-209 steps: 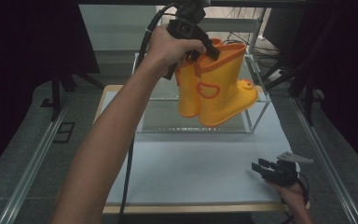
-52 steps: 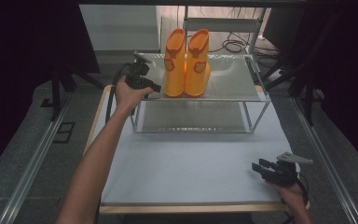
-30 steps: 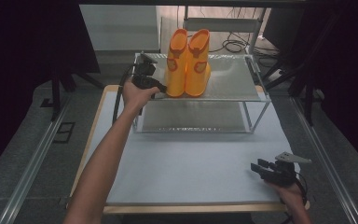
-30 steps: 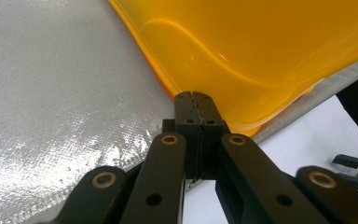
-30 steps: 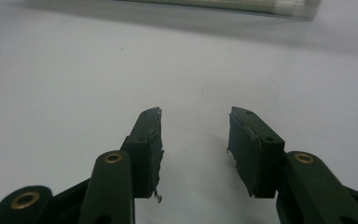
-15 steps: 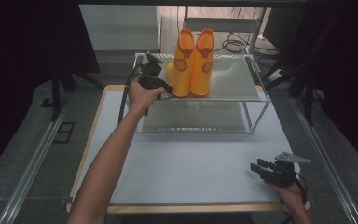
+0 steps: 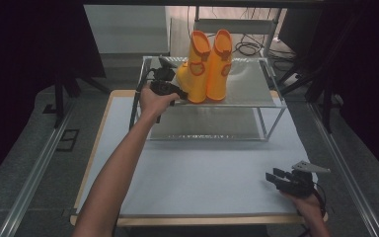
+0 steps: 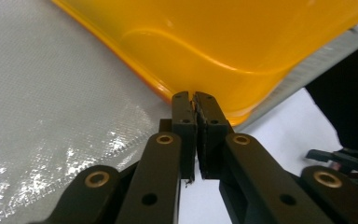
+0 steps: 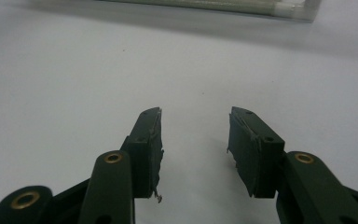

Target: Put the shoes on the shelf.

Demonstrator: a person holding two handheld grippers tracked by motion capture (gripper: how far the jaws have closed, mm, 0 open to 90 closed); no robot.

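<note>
Nudging the pair of orange boots (image 7: 208, 66) into place on the rack's (image 7: 271, 101) top shelf seems to be where we stand, and most of the job looks done. Both boots stand upright and side by side on the near left part of that shelf, toes toward us, their soles on the mesh surface. Our left gripper (image 7: 173, 90) sits at the shelf's near left edge, right against the toe of the left boot; in the left gripper view its tips (image 8: 194, 100) touch the boot's (image 8: 223, 42) yellow-orange rim where the sole meets the shelf (image 8: 51, 116). Its jaws are all but pressed together with nothing between them, though they have just been easing apart a hair. Our right gripper (image 7: 275, 178) rests on the white table (image 7: 202, 173) at the near right, well apart from the rack, its jaws spread and empty over the bare surface (image 9: 74, 70). What we judge is left: a last straightening push if the boots need it, then drawing the left hand back to the table.
</note>
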